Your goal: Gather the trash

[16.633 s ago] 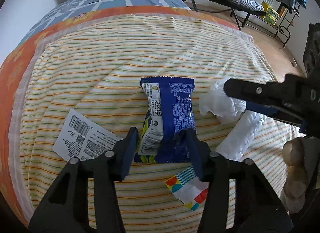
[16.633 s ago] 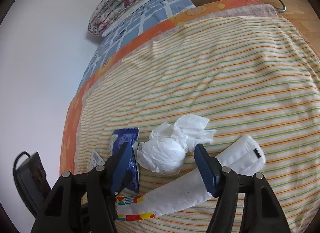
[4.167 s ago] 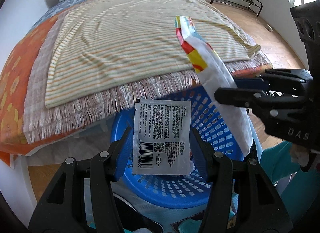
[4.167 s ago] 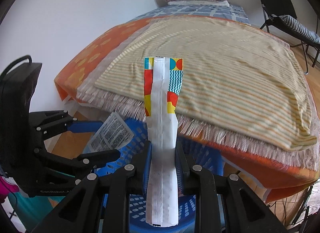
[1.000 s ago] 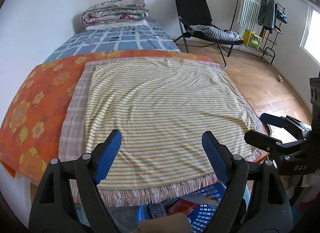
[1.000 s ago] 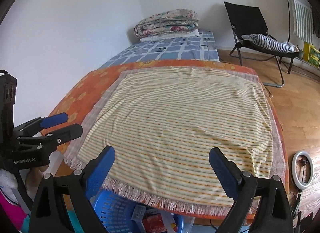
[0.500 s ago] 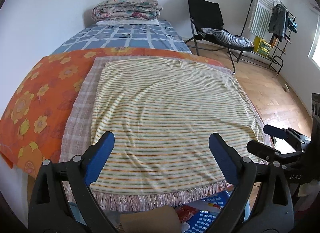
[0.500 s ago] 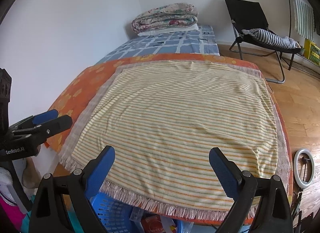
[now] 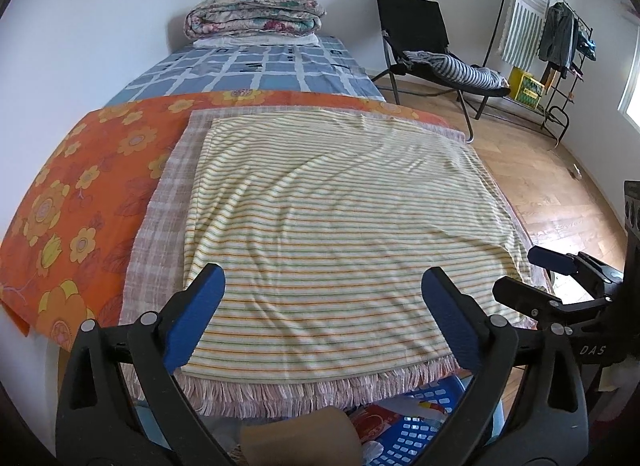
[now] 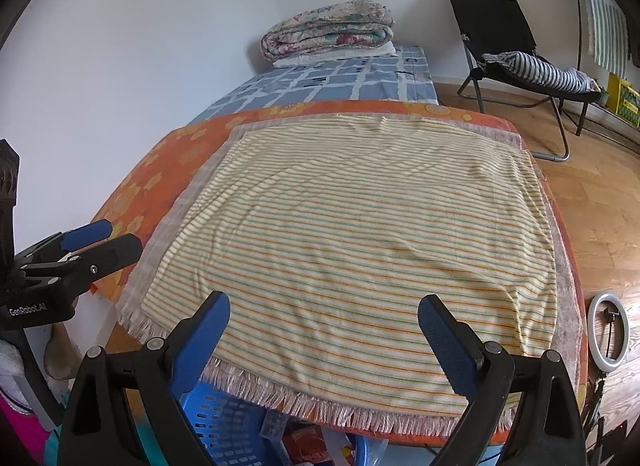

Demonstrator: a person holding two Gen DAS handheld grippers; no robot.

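Left tool (image 9: 322, 302): jaws opening, blue pads wide apart, nothing between them. Right tool (image 10: 324, 324): jaws spread wide, blue-padded fingers on black frames, nothing between them either. Both held above the near edge of the bed (image 9: 100, 201), each also visible from the side in the other's view.

Directly beneath: striped blanket (image 9: 340, 217), soft knit with thin orange and green lines on cream, gently rippled, spread flat. Under it a checked beige cloth with a pale fringe (image 9: 280, 394) hanging over the edge. One blue plastic basket (image 10: 228, 422), slotted walls, standing below that fringe, partly hidden by it. Inside, trash (image 10: 304, 442): red and white wrappers, crumpled; exact count cannot be told.

Farther out: orange flowered sheet (image 9: 72, 193), blue checked sheet (image 9: 256, 69), one folded floral quilt (image 9: 254, 13) against the wall. One black folding chair (image 9: 416, 33) on the wooden floor (image 9: 556, 189), striped fabric draped on its seat.
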